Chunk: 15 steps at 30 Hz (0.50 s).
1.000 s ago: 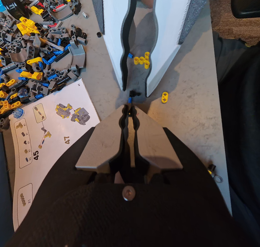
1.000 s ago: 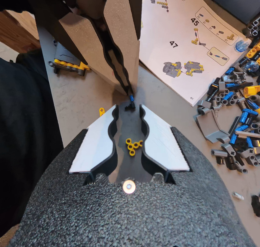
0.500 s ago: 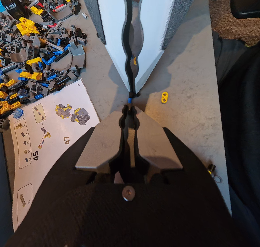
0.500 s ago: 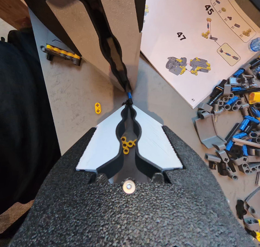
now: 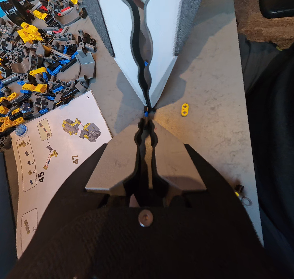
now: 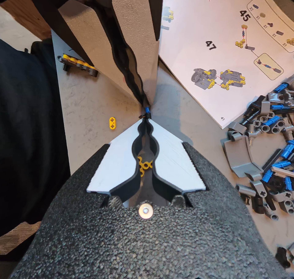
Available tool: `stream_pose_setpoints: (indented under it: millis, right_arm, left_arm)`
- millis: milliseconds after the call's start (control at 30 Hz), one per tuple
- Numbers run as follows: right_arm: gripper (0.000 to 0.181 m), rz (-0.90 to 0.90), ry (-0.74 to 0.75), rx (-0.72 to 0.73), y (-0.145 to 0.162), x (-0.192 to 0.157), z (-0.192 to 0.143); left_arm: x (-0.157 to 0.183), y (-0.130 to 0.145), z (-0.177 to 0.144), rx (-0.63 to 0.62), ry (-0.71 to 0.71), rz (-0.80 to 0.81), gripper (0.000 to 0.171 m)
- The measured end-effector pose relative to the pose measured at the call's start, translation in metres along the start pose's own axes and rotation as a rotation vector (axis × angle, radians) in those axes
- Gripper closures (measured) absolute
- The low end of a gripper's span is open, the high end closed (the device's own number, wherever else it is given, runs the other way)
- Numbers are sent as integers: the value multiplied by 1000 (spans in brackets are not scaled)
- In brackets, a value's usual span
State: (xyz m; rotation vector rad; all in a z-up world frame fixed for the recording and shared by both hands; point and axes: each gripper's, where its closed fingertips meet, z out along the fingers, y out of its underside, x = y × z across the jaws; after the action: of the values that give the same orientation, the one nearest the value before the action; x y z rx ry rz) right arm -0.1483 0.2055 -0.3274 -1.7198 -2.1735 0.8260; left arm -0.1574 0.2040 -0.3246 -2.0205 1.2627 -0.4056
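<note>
My left gripper, with grey fingers, is shut on a small blue pin that sticks out past its tips. My right gripper, with white fingers, is shut on a small black connector. The two grippers meet tip to tip just above the grey table, with the blue pin touching the black connector. A yellow multi-hole piece lies on the table under the right gripper's fingers. A yellow two-hole link lies on the table beside the tips and also shows in the right wrist view.
An open instruction booklet lies by a large pile of grey, blue, black and yellow parts. A black and yellow sub-assembly sits near the table edge. A person's dark clothing lies beyond that edge. The tips of both grippers are at nearly the same place.
My right gripper has shut, taking hold of the black connector that lay on the table between its open fingers. The left gripper has stayed shut on the blue pin, and the tips now meet.
</note>
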Motion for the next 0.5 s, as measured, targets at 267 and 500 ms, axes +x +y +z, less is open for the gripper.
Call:
stream_pose_setpoints:
  millis: [267,500]
  right_arm:
    - [181,-62,-67,-15,-2,-2,1]
    - [181,-124,-99,-60,-2,-1,1]
  left_arm:
    - [0,1,-1,-2,15,-9,169]
    - [0,1,-1,-1,29,-10,169]
